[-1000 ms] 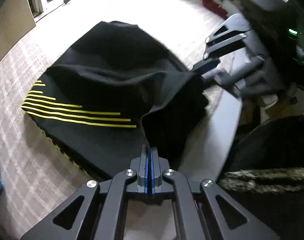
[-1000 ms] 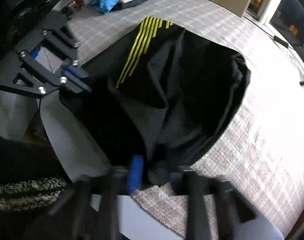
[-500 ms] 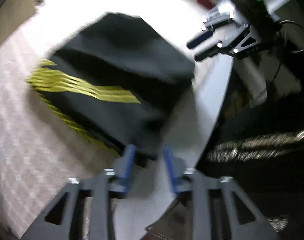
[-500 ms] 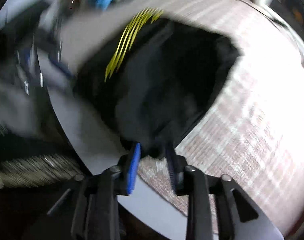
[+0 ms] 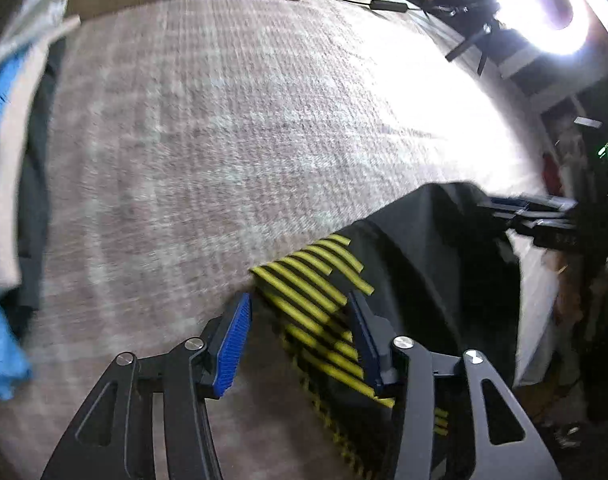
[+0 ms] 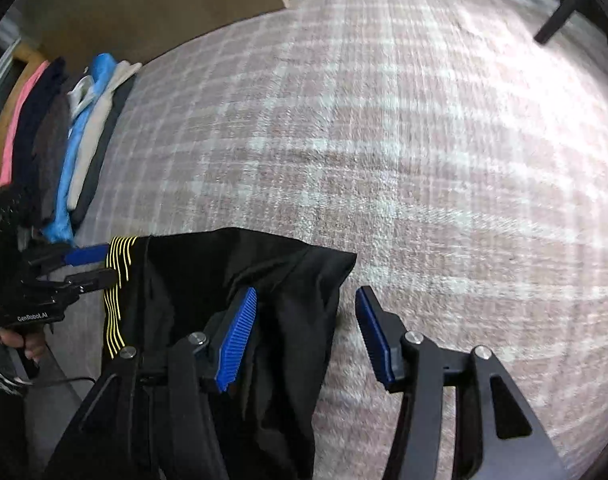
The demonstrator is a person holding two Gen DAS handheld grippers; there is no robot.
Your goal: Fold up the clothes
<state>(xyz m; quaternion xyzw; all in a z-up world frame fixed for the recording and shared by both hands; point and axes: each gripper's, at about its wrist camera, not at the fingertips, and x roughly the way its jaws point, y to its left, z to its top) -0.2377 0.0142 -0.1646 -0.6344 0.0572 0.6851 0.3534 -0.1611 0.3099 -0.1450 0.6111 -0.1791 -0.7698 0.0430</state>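
Both tools gape, our black garment (image 6: 239,280) lying loose under them.
Our left tool (image 5: 299,332) straddles its yellow stripes (image 5: 316,288); our right tool (image 6: 308,332) hovers over its far corner on the checked worktop (image 6: 384,140), folded clothes (image 6: 79,132) stacked beside.

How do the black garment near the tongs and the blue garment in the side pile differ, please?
The black garment has thin yellow stripes; the blue garment looks plain. The black one lies alone, rumpled, beneath both open tongs, left and right; the blue one sits pressed among other clothes in a row. Both rest on the checked cloth.
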